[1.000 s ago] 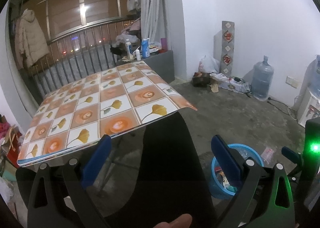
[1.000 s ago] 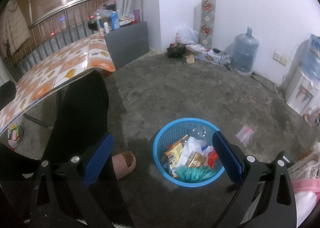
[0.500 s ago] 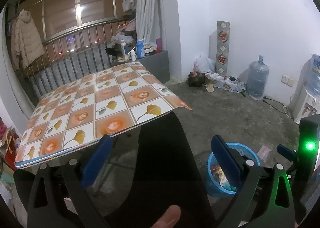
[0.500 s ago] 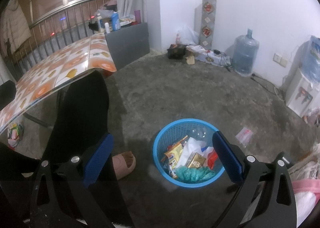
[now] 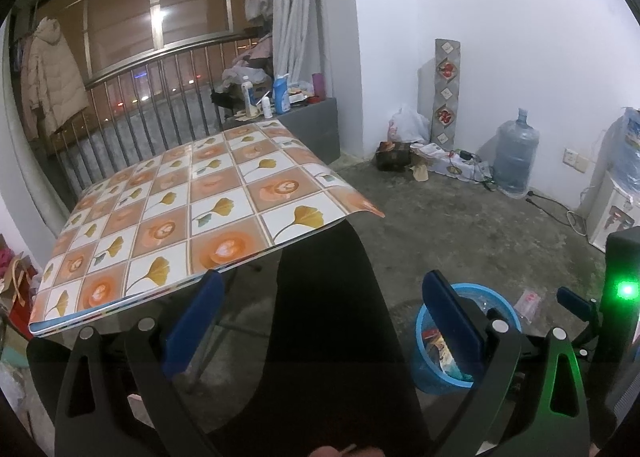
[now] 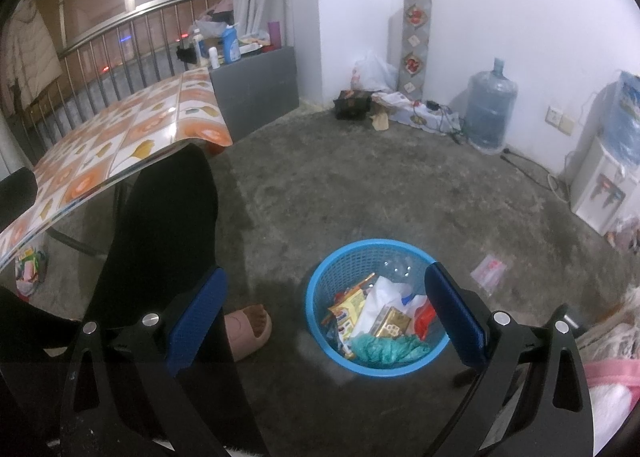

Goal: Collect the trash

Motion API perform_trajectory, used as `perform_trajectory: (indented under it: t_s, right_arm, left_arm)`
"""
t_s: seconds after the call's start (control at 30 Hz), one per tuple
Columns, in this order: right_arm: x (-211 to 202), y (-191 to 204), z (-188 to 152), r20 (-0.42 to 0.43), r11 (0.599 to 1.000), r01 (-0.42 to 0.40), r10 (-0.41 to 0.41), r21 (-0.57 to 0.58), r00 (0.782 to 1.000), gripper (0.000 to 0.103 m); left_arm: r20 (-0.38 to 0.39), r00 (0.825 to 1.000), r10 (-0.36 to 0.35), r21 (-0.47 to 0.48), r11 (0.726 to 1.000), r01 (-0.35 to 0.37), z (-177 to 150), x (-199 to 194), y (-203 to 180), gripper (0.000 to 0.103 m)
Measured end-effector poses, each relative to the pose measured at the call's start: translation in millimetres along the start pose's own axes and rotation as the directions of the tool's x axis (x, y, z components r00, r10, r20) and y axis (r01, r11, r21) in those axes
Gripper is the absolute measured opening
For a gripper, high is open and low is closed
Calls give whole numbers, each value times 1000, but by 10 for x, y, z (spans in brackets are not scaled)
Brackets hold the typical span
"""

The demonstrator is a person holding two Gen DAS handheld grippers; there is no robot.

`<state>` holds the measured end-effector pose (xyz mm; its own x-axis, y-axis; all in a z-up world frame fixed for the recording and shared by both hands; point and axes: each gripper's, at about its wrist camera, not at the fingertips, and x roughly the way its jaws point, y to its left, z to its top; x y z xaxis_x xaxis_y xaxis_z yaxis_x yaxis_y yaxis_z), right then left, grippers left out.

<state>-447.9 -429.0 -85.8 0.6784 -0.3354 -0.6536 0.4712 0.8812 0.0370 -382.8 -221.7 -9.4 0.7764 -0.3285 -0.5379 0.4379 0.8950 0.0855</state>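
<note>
At the bottom of both views, the left gripper (image 5: 320,321) and the right gripper (image 6: 326,315) have their blue jaws spread wide, holding nothing. A person's leg in black trousers (image 6: 160,241) sits between them, with a foot in a pink slipper (image 6: 248,331) on the grey floor. Just right of the slipper stands a blue basket (image 6: 320,321) full of trash: wrappers, a white bag and something green. A small clear packet (image 6: 489,269) lies on the floor beside it, right of centre. Farther up on the left is a table with a flowery orange cloth (image 5: 180,213). A big water bottle (image 6: 490,109) stands by the white wall.
</note>
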Motion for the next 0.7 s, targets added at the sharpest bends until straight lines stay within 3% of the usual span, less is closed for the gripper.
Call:
perform_trajectory:
  t_s: [0.7]
  right_arm:
    - [-25, -15, 30, 5, 1000, 2, -2, -3, 1000, 95]
  left_arm:
    - [-15, 1000, 4, 14, 1000, -4, -16, -1, -33, 98]
